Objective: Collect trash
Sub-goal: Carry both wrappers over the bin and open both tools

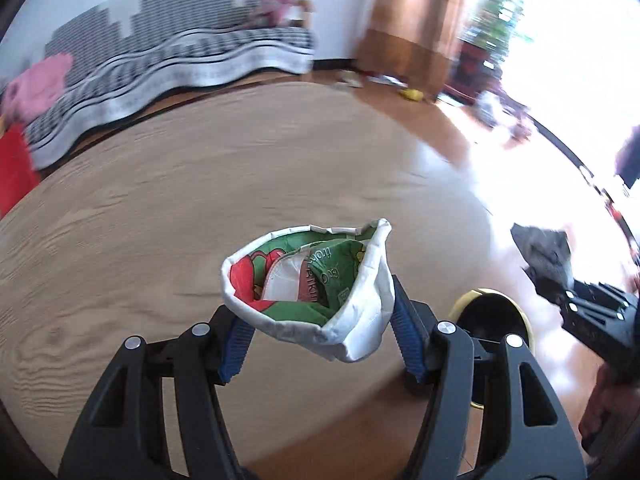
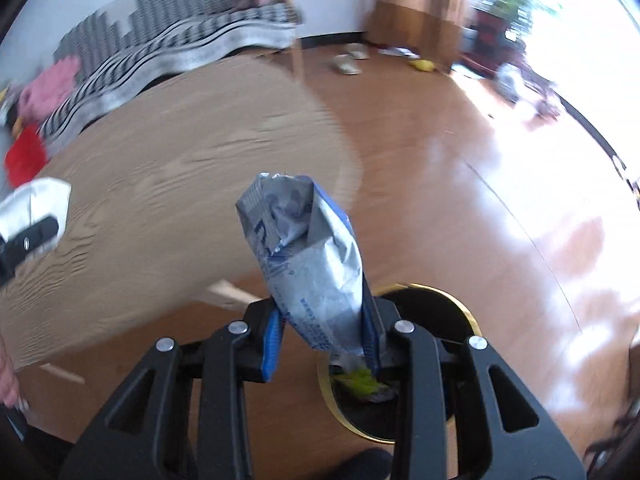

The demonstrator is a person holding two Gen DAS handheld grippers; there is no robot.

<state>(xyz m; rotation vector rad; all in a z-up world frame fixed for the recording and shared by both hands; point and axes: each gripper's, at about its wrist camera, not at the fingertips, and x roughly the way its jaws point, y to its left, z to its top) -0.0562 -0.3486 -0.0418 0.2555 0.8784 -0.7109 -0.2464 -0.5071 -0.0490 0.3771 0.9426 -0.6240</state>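
Note:
My left gripper [image 1: 320, 340] is shut on a crumpled white wrapper with a green and red print [image 1: 308, 280], held over the round wooden table [image 1: 180, 208]. My right gripper [image 2: 324, 340] is shut on a crumpled grey and blue packet [image 2: 312, 264] that sticks up from its blue pads [image 2: 272, 344]. Just beneath it stands a black bin with a gold rim [image 2: 460, 312], with green trash [image 2: 360, 384] inside. The left wrist view shows the bin [image 1: 492, 312] at the right, along with the right gripper [image 1: 560, 296] and its grey packet [image 1: 544, 248]. Both views are blurred.
A sofa with a striped black and white cover [image 1: 180, 60] stands behind the table, with pink [image 1: 36, 84] and red [image 1: 14, 168] things on it. Slippers [image 2: 348, 64] and a yellow object [image 2: 424, 65] lie on the shiny wooden floor [image 2: 460, 140] by a wooden cabinet [image 1: 416, 12].

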